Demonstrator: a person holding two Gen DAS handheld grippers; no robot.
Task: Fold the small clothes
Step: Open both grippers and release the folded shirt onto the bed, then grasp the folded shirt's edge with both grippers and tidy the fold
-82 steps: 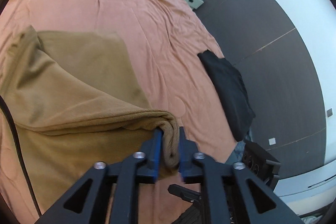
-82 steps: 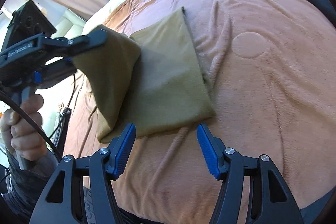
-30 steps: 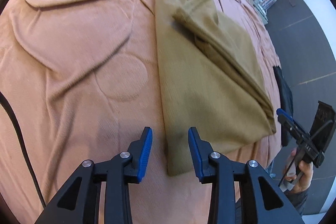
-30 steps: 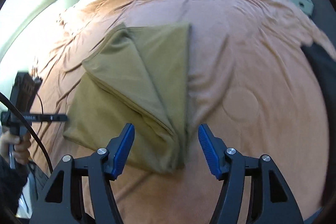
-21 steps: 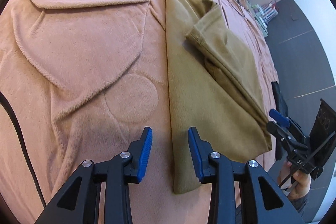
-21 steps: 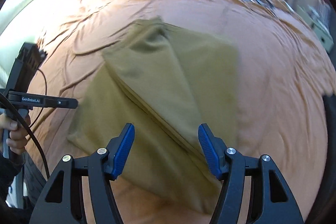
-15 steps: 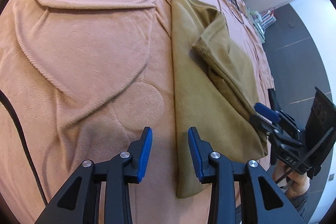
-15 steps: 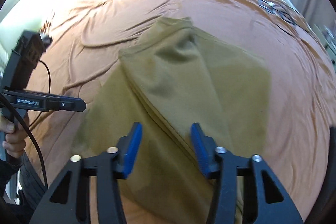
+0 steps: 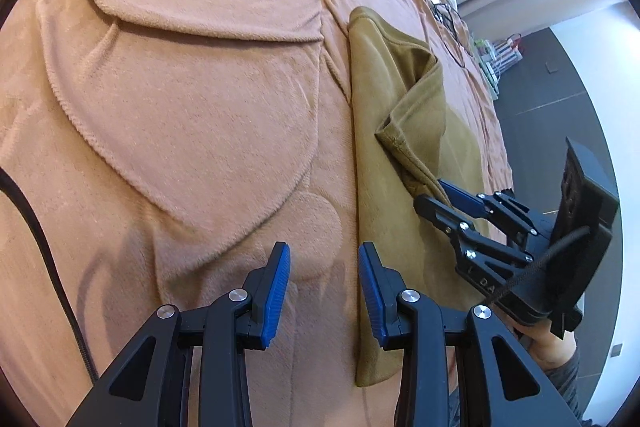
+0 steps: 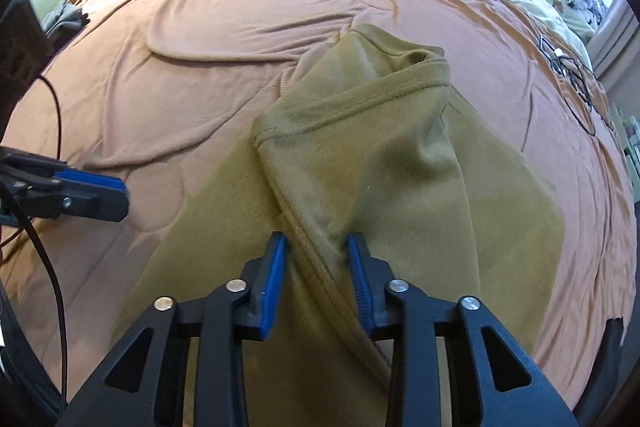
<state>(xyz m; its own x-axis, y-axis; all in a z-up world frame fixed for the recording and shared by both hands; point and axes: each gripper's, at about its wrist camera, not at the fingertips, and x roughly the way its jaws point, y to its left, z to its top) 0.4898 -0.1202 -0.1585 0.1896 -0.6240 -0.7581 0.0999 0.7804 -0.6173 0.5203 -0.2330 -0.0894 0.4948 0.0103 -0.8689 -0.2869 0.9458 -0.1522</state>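
Right gripper (image 10: 316, 251) jaws closing astride the olive garment's (image 10: 400, 163) folded ridge running straight ahead, likely not yet pinching; left gripper (image 9: 323, 267) jaws apart, empty, garment edge just rightward.

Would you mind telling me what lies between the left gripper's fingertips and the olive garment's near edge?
Only bare orange bedspread. In the left wrist view the left gripper is open over it, beside the olive garment, whose edge runs just past the right-hand finger.
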